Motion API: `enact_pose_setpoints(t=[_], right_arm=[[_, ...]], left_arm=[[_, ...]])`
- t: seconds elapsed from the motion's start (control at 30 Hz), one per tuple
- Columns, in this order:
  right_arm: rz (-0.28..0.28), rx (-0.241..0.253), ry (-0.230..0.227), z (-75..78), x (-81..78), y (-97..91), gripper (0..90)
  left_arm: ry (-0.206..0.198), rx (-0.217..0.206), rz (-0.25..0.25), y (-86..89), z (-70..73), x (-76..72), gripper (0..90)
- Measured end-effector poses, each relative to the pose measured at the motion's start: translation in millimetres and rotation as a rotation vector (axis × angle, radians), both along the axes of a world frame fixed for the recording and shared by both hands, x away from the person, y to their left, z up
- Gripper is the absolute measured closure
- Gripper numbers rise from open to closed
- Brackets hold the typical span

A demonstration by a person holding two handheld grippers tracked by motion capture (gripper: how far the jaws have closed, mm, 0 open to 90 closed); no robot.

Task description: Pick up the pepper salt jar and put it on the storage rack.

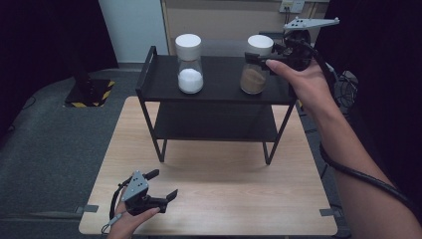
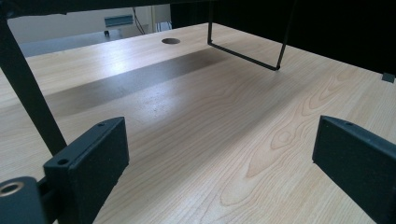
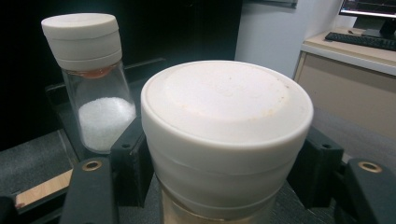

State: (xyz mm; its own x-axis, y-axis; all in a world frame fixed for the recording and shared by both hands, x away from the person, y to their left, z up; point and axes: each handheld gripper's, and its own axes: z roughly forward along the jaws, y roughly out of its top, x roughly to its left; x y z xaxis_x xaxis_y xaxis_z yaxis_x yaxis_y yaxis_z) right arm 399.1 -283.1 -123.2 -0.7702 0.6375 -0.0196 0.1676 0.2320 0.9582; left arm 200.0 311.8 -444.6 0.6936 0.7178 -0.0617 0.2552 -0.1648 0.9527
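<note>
Glass jar (image 1: 254, 72) with brown granules and a thick, round white cap (image 3: 227, 126) stands on the black metal shelf's (image 1: 219, 92) top tier, right of a matching jar (image 1: 189, 64) of white crystals. Right gripper (image 1: 259, 57) is clamped on the cap, one jaw either side. Left gripper (image 1: 159, 184) rests low over the pale wood-grain table (image 1: 224, 199), jaws apart.

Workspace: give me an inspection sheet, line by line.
Surface: light wooden table, black two-tier shelf standing on it.
Job's things: brown-powder jar and white-powder jar, both white-lidded, upright on the top tier.
Clutter: nothing seen.
Grippers: right hand-held gripper shut on the brown-powder jar's lid; left hand-held gripper open, low over the table.
Cables: black cable along the right forearm.
Surroundings: grey floor, dark curtains, desk with keyboard.
</note>
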Motion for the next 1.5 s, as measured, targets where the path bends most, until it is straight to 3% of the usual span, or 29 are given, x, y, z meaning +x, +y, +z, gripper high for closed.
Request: enact_pose_setpoints(t=[0.2,0.37,0.73,1.13,1.5], right_arm=[[0.001,-0.003,0.043,6.7,1.5,-2.7,14.6],[-0.02,-0.017,0.052,11.0,-7.4,-10.6,8.8],[-0.01,-0.035,0.027,11.0,-40.6,-35.6,5.8],[0.054,-0.024,-0.026,-6.9,-84.7,-44.3,5.6],[0.101,0.006,-0.029,-26.6,-103.3,-47.9,5.5]], left_arm=[[-0.001,0.001,-0.002,-0.3,0.4,0.1,2.8],[-0.005,0.001,-0.001,0.0,1.5,-0.6,2.8],[0.0,0.002,0.019,-1.6,3.5,-2.8,2.8],[0.002,-0.01,0.035,-2.1,0.9,-4.1,2.7],[-0.002,-0.014,0.041,-1.8,0.9,-5.6,2.6]])
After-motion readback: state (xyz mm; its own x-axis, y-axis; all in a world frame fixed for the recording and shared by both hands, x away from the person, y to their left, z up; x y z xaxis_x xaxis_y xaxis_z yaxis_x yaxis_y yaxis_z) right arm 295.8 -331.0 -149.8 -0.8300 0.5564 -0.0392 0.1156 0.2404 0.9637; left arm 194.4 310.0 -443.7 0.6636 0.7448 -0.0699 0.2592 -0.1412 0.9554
